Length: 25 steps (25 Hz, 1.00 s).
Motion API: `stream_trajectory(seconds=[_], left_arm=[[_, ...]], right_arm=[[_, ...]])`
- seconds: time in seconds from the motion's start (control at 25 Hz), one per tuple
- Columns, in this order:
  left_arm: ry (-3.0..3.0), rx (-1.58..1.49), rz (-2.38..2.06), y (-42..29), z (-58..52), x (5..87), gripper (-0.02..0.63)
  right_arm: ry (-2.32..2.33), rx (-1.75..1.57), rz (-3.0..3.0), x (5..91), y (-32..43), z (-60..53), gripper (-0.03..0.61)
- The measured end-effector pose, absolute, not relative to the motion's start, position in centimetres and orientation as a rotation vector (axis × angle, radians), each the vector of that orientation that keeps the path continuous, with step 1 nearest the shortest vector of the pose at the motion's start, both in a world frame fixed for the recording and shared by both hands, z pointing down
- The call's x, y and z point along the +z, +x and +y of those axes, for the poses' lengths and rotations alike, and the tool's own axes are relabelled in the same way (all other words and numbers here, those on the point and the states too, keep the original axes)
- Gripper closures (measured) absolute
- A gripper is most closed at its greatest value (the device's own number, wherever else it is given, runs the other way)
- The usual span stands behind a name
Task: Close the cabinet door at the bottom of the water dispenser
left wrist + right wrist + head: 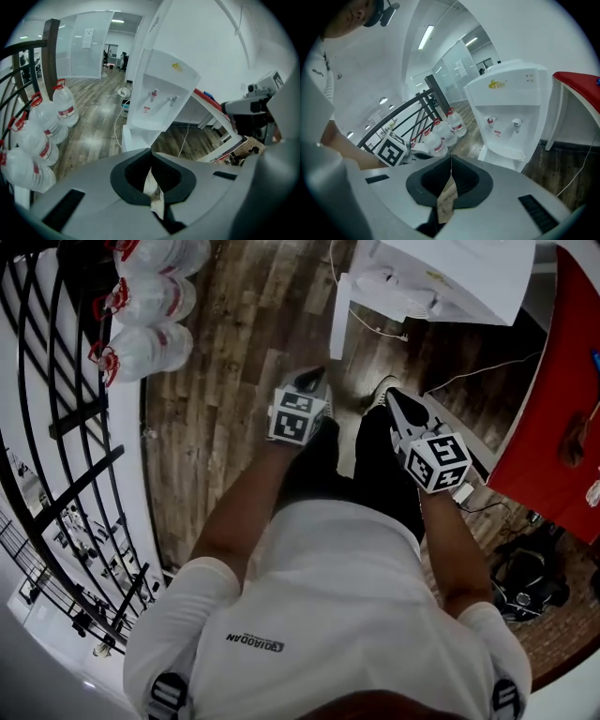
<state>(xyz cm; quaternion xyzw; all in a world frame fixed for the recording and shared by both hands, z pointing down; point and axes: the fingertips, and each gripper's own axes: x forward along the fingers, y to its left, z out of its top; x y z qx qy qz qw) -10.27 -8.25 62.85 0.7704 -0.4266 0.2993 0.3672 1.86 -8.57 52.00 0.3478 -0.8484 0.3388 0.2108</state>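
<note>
White water dispenser [450, 277] at the far right of the wooden floor [234, 324], seen from above in the head view. Its front carries two taps over a drip tray. The cabinet door [339, 315] at its bottom is a narrow white panel that stands out from the left edge of the base toward the person, open.

Left tongs [309, 381] and right tongs [394, 395] are held side by side over the person's feet, near the door but apart from it. Each pair is clenched, its jaws pressed together on nothing.

Far left: clear water bottles [155, 296] with red caps lie beside a black railing [56, 427]. Right: a red-topped surface [562, 381]. A white cable [469, 371] trails over the floor beside the dispenser.
</note>
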Motion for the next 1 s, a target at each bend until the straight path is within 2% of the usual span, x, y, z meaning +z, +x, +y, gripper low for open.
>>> stream_trajectory(seconds=[0.36,0.56,1.0], left_arm=[[1.876,0.871,-1.057,-8.3,-8.3,76.1,0.618],[1.757,0.891,-1.073,-9.7,-8.0,82.4,0.618],[1.693,0.832,-1.091,-9.7,-8.7,88.0,0.618]], right_arm=[[0.940,1.043,-2.335,57.0,3.5,-9.1,0.557],[0.928,1.100,-2.295,60.3,4.2,-7.7,0.557],[0.908,1.153,-2.286,63.9,5.4,-6.8,0.557]])
